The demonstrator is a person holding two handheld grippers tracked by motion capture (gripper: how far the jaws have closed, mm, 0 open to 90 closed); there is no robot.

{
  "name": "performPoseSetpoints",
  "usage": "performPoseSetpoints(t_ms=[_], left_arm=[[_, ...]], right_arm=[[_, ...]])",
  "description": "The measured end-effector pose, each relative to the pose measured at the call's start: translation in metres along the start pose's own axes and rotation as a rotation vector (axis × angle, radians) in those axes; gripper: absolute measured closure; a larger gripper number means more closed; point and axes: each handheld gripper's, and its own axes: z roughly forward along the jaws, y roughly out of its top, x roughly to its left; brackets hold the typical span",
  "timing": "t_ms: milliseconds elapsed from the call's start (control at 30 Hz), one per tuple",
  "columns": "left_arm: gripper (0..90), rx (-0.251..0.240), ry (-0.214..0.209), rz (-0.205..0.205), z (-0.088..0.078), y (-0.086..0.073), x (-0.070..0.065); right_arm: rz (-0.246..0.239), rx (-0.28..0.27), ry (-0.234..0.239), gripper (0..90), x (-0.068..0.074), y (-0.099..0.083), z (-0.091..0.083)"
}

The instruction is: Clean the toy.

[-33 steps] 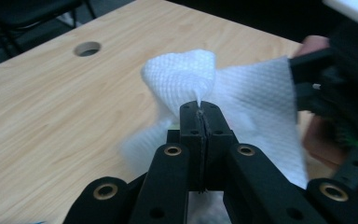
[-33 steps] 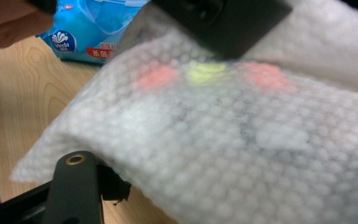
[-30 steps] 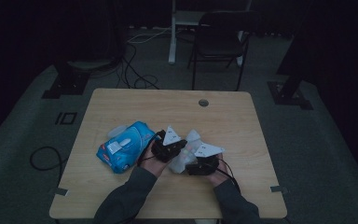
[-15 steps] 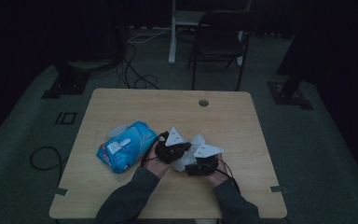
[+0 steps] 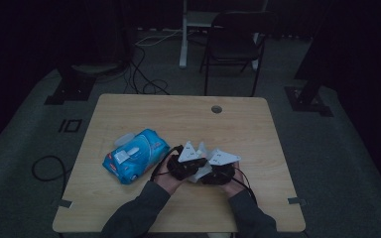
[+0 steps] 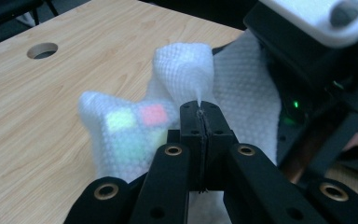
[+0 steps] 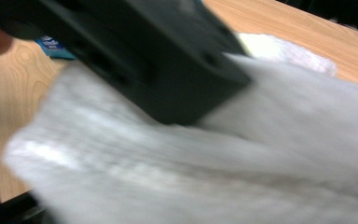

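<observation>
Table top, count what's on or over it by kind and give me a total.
Blue wipes pack: 1
White textured wipe: 1
Cube with coloured squares, wrapped in the wipe: 1
Hand-held grippers, left gripper and right gripper: 2
Total: 5

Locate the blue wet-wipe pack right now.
In the high view the blue wet-wipe pack lies on the table's left half, just left of the left gripper, which pinches a white wipe.

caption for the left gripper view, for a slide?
Left gripper pinching a white textured wipe above the wooden table, coloured squares showing through it.
</observation>
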Motion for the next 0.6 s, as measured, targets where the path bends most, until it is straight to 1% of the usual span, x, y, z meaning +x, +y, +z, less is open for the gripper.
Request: performPoseSetpoints(t_ms=[100,200,267,433,500,567,600], left_arm=[[89.8,-0.007,0.008,-0.008,-0.004,-0.003,0.002],[89.7,-0.009,0.036,-0.008,-0.009,-0.005,0.006],[89.7,-0.021,0.046,-0.024,-0.011,-0.007,0.008],[89.7,-0.03,0.073,-0.032,-0.016,-0.009,0.013],[89.7,-0.035,0.083,-0.043,-0.017,-0.009,0.016],[89.7,-0.038,0.102,-0.051,-0.019,-0.01,0.02],[89.7,-0.032,0.117,-0.054,-0.019,-0.01,0.022]], right_arm=[[-0.001,0.0,-0.003,34.5,-0.001,0.0,-0.001],[0.001,0.0,-0.002,34.5,0.0,0.0,0.0],[0.002,0.002,-0.005,34.6,0.0,0.0,0.0],[0.001,0.0,-0.004,34.5,-0.001,0.0,-0.001],[0.0,-0.001,-0.005,34.5,-0.001,0.0,-0.001],[-0.001,0.0,-0.007,34.5,-0.001,0.0,-0.002],[-0.001,-0.002,-0.007,34.5,-0.001,0.0,-0.003]])
